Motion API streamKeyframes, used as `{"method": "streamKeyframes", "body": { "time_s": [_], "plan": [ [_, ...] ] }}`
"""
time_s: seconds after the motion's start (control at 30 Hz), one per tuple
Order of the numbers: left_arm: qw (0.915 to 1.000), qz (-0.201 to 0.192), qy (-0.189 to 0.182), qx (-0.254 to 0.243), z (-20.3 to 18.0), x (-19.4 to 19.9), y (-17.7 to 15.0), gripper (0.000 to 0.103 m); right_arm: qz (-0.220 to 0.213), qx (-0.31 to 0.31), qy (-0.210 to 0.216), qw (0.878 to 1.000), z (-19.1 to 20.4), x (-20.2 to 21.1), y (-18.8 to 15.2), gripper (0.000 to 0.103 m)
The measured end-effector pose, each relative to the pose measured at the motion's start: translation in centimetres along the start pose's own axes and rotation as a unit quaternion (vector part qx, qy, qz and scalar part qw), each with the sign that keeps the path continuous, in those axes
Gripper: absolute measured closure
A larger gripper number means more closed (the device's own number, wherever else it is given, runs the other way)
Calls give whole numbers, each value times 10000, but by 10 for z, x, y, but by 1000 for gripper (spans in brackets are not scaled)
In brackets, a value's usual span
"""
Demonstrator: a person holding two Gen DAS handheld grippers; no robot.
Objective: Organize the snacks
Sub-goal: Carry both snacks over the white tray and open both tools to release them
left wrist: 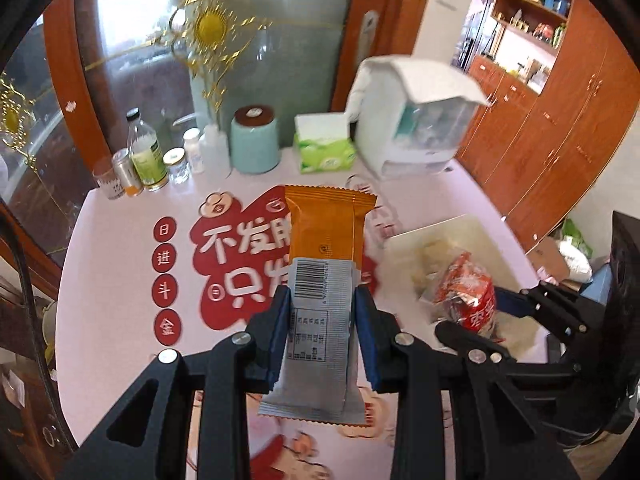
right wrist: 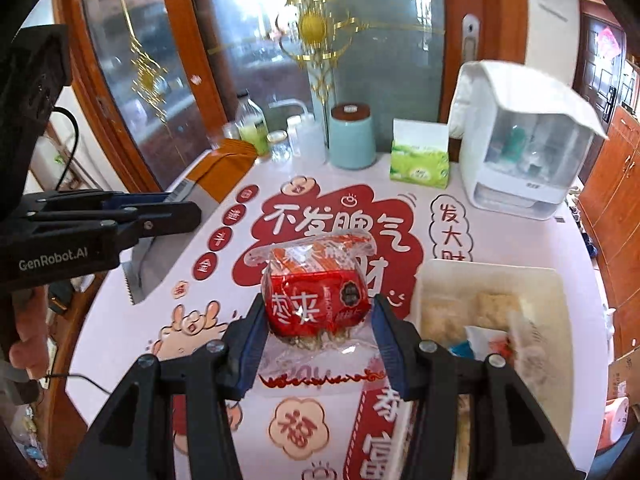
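A long snack bar [left wrist: 326, 224] in an orange and silver wrapper stands up between the blue pads of my left gripper [left wrist: 322, 298], which is shut on its silver lower half, above the table. In the right wrist view my right gripper [right wrist: 318, 306] is shut on a red, clear-topped snack packet [right wrist: 316, 292], also held in the air. Each view catches the other tool: the right gripper [left wrist: 480, 312] with its red packet [left wrist: 468, 288] at the right, the left gripper [right wrist: 176, 208] with the orange bar [right wrist: 224, 164] at the left. A cream bin [right wrist: 560, 280] holds several snacks.
Along the table's far edge stand jars and bottles [left wrist: 148, 156], a teal canister [right wrist: 351, 136], a green tissue box [right wrist: 420, 164] and a white cabinet-like appliance [right wrist: 524, 140]. The tablecloth [left wrist: 120, 280] has red print. Wooden cupboards [left wrist: 560, 120] rise at the right, and a glass door stands behind.
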State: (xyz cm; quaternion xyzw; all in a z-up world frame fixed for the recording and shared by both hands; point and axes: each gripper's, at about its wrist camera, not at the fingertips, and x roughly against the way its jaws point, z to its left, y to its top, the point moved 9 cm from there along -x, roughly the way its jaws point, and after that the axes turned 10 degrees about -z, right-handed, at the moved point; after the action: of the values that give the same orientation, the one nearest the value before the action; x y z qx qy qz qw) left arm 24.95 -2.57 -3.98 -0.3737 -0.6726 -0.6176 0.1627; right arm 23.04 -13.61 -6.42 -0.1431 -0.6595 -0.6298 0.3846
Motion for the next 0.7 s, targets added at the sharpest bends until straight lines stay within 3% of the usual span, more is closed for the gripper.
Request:
{"method": "streamKeyframes", "body": {
  "time_s": [0.2,0.43,0.7],
  "plan": [
    [9998,-182,-91,88,-80,23,-13,73,-72,157,-36,9998,-31,59,-17,52],
    [9995,-197,-118,226,-147,6,-46,72,-49,58,-515,9986,-99,101,-50,51],
    [9993,264,-176,204,-206,-37,-93,72,161,-186,-1099,9936,-159,111,-93,51]
  ]
}}
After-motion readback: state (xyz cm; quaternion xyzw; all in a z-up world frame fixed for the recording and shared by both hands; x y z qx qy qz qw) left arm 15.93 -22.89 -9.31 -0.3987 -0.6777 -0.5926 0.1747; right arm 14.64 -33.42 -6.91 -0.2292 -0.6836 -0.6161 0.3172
